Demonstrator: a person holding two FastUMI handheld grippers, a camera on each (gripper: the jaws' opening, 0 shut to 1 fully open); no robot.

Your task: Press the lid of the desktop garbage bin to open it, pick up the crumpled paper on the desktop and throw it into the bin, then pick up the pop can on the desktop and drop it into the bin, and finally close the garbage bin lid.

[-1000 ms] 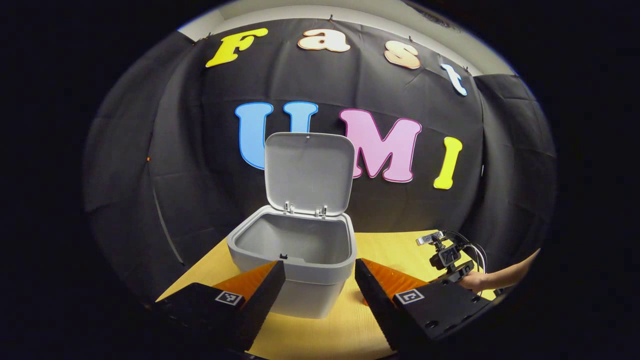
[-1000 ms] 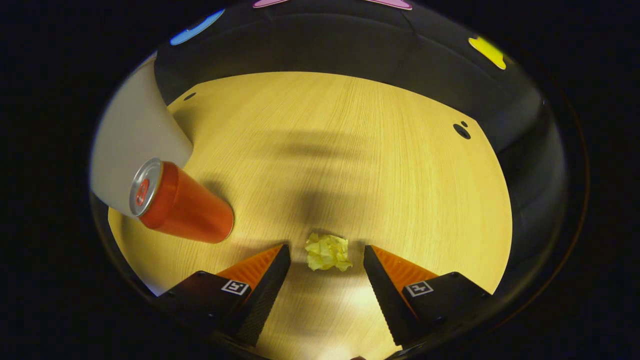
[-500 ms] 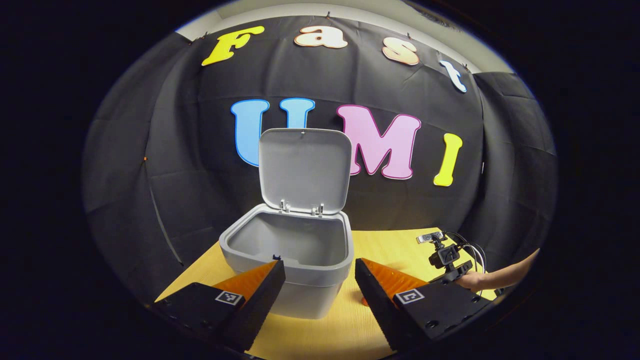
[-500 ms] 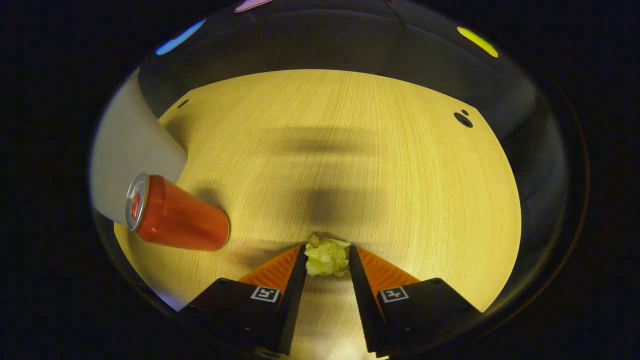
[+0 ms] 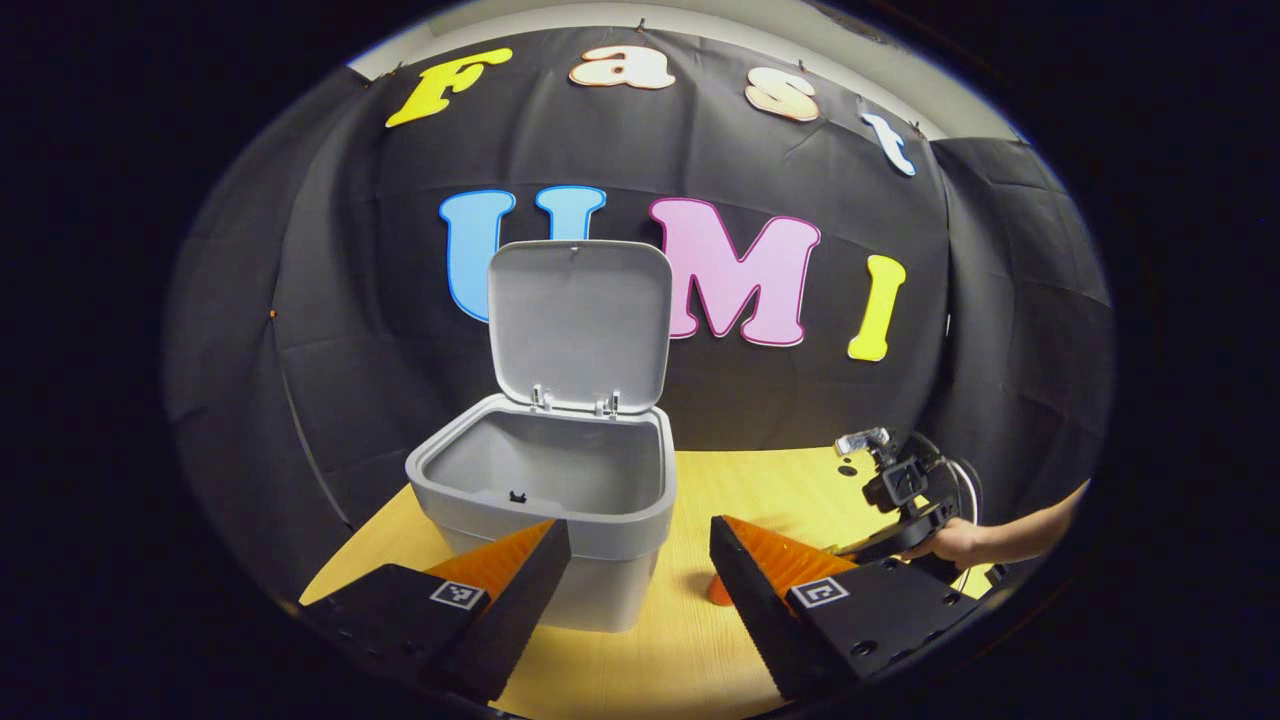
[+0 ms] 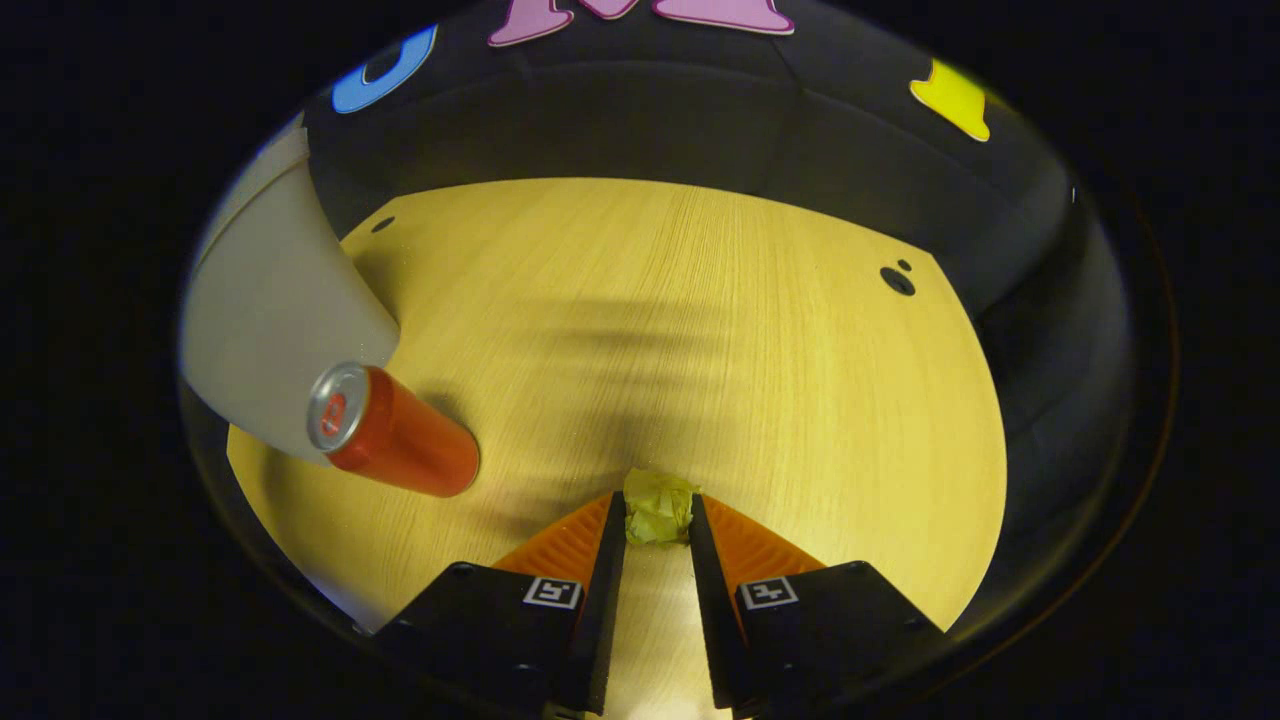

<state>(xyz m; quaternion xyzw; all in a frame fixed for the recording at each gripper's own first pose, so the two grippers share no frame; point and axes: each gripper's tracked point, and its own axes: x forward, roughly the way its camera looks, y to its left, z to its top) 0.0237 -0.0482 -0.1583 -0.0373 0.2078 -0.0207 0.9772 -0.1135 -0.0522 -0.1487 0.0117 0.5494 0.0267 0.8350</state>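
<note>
The crumpled paper (image 6: 657,508), loose between spread fingers a second ago, is now pinched at the tips of the right hand-held gripper (image 6: 657,520) just above the table (image 6: 700,330), ready for carrying left past the can (image 6: 400,450) to the open bin (image 5: 545,500), while the left hand-held gripper (image 5: 640,560) hangs unclenched before it.

A light yellow wood-grain tabletop (image 6: 700,300) is seen spread across the near ground, with two small dark round holes (image 6: 896,281) set in it far right and another (image 6: 382,224) far left. A black cloth wall (image 5: 350,300) is hung behind the far edge, with a pale ceiling strip (image 5: 700,20) above.
</note>
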